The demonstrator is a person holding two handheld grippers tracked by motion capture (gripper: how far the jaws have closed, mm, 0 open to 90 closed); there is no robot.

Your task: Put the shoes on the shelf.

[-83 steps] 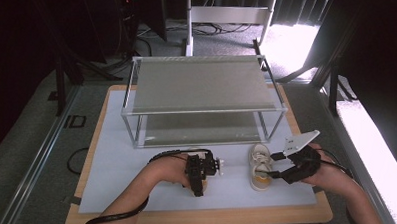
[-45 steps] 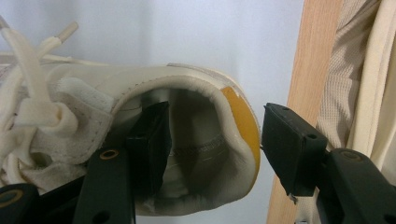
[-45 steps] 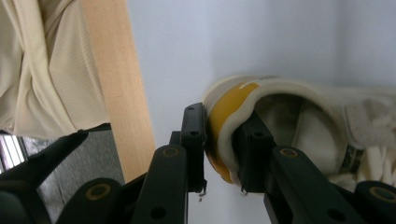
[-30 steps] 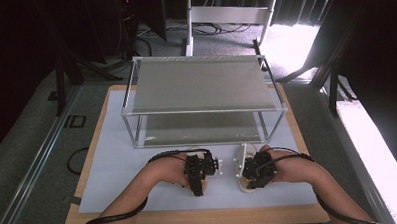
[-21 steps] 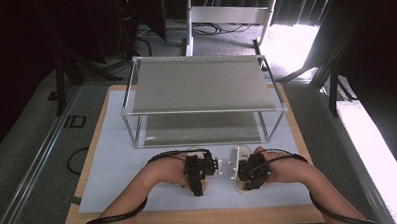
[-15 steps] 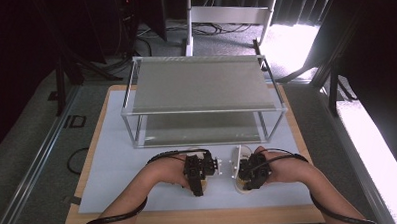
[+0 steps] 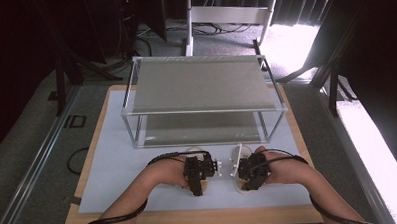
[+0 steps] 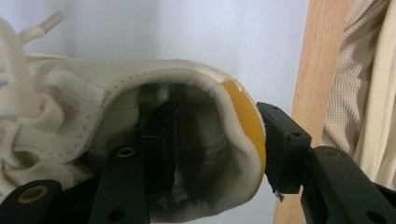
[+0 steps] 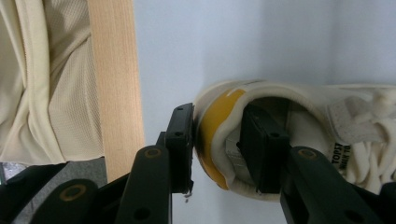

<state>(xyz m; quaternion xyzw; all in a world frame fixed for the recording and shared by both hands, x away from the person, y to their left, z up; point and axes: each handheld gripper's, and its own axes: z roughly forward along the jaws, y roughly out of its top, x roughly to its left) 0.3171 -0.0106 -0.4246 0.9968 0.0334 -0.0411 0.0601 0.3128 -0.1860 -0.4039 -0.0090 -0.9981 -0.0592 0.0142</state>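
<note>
Two cream shoes lay side by side on the white mat, near the table's front edge, just in front of the wire rack.

Left gripper straddled the heel of the left shoe: one jaw inside the opening, the other outside against the yellow heel patch. Its jaws had just been closing, and the heel wall was pinched between them.

Right gripper sat likewise on the right shoe, one jaw inside the collar, the other outside at the heel. Its jaws had just been opening; the outer pad stood at the heel's edge, grip slackened.

Wooden table edge ran just behind both heels, the person's beige garment beyond it. Laces bunched toward the rack. The rack's lower shelf stood straight ahead of the toes, its front posts either side.
</note>
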